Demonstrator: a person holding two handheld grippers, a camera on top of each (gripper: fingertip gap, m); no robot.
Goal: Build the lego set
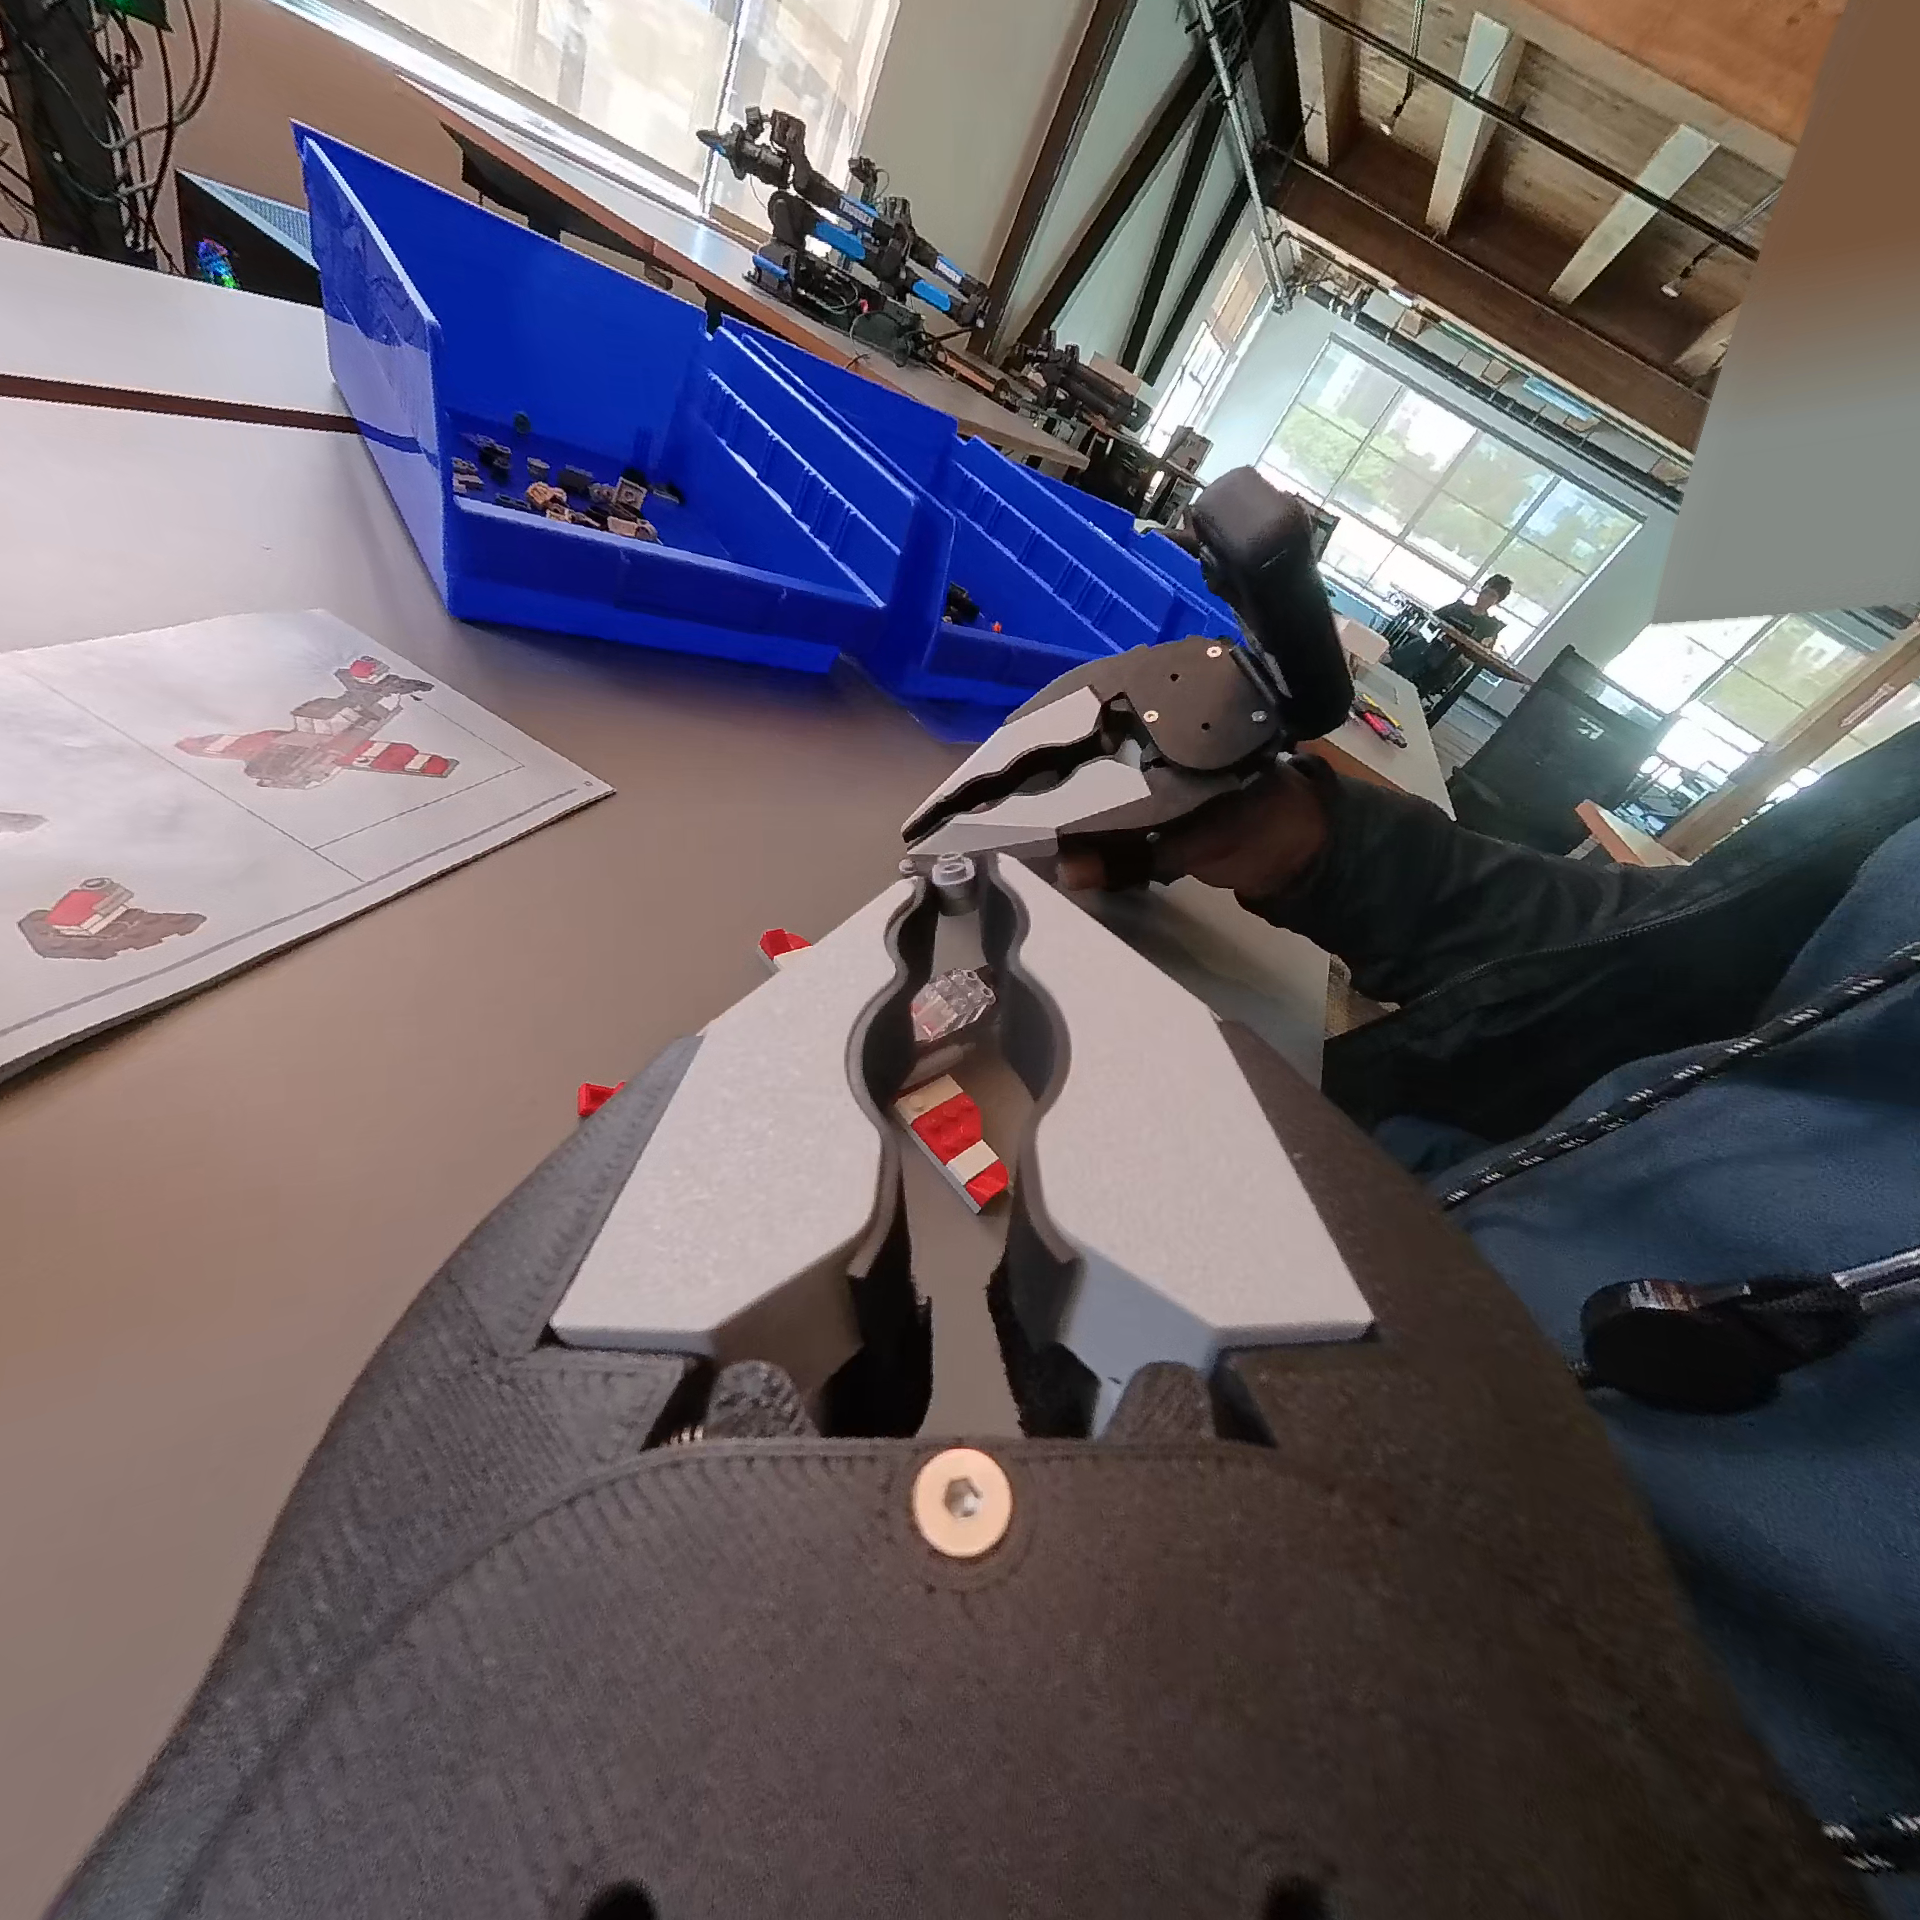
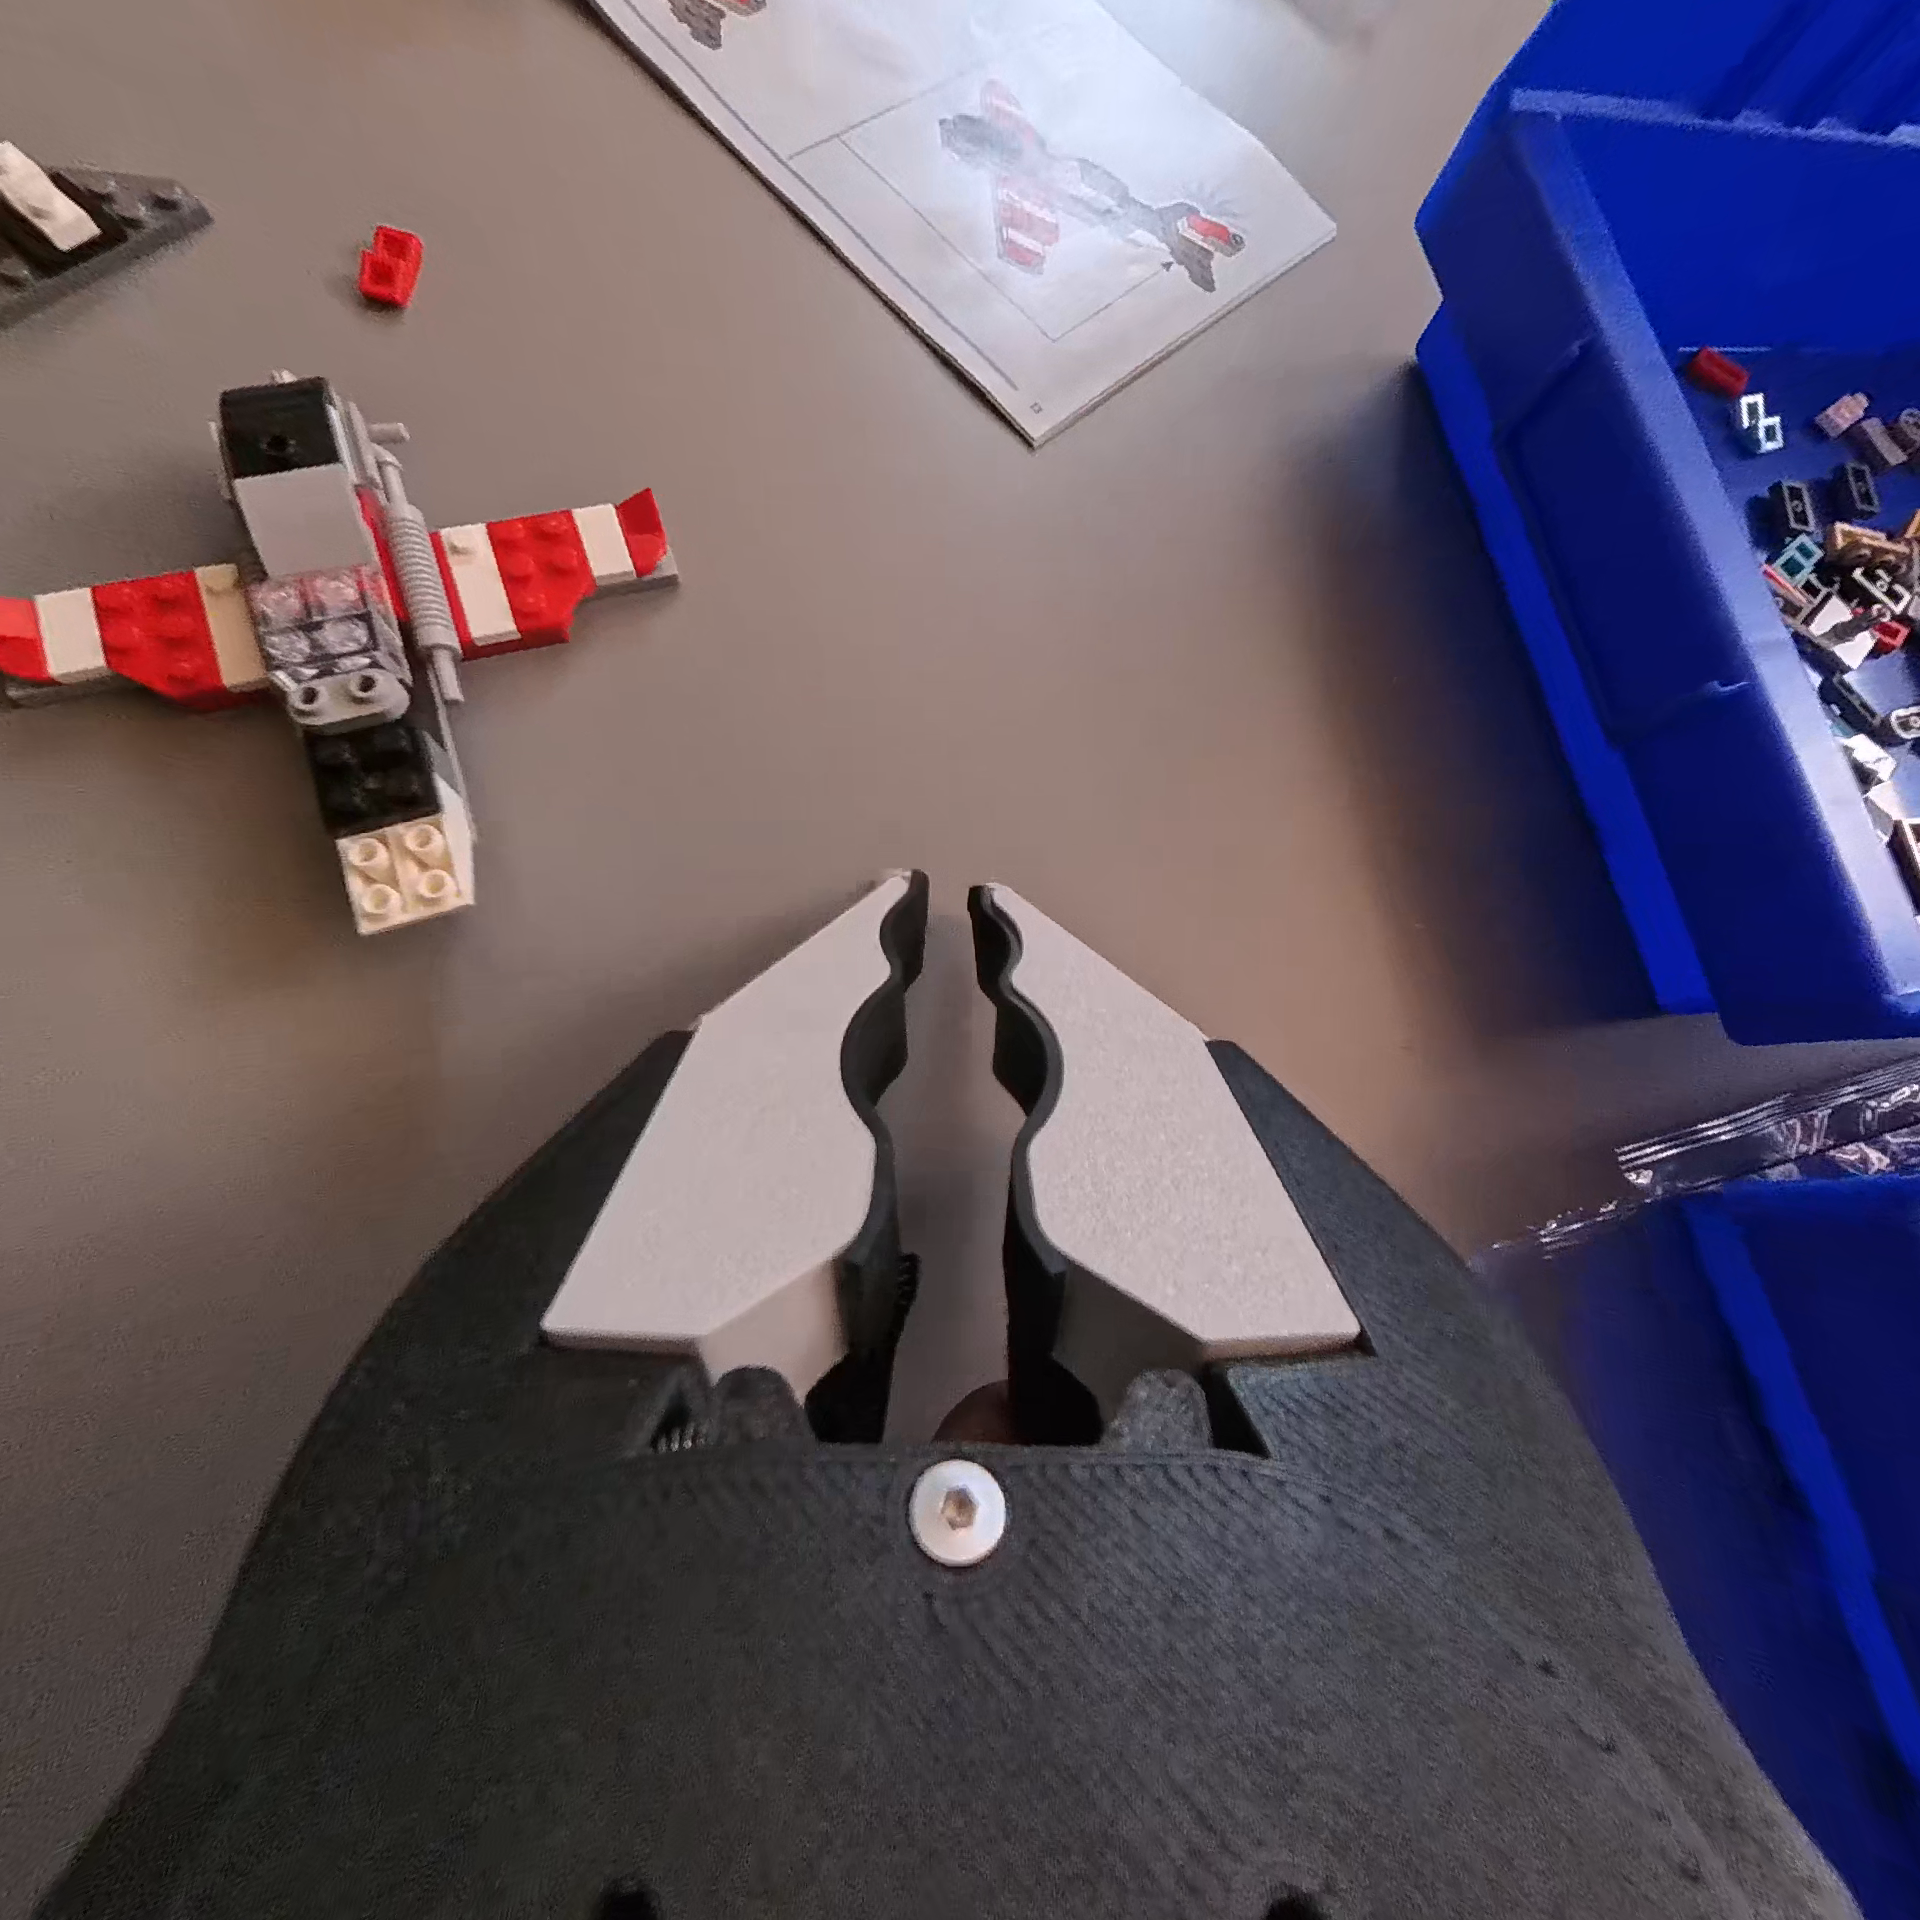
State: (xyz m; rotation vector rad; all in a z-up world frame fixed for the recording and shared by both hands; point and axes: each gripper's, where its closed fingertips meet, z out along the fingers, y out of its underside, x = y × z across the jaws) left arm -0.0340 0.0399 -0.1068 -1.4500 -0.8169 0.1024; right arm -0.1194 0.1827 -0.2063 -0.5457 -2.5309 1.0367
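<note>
Grey table (image 2: 935,675), plane model (image 2: 343,623), booklet (image 2: 1039,208), bins (image 2: 1558,623)

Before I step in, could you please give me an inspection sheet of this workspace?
Surface: grey table, nothing spilled.
Job's things: part-built red-and-white plane; open instruction booklet; blue bins holding small loose pieces.
Clutter: loose red brick; dark wedge sub-build at the view's edge; clear plastic bag.
Grippers: left tool over the plane, tips narrowly apart, grip cannot be told; right tool narrowly open, nothing between.
Cables: dark bundle beyond the table, none on the surface.
Surroundings: robot arms on the next table; a seated person far off.
</note>
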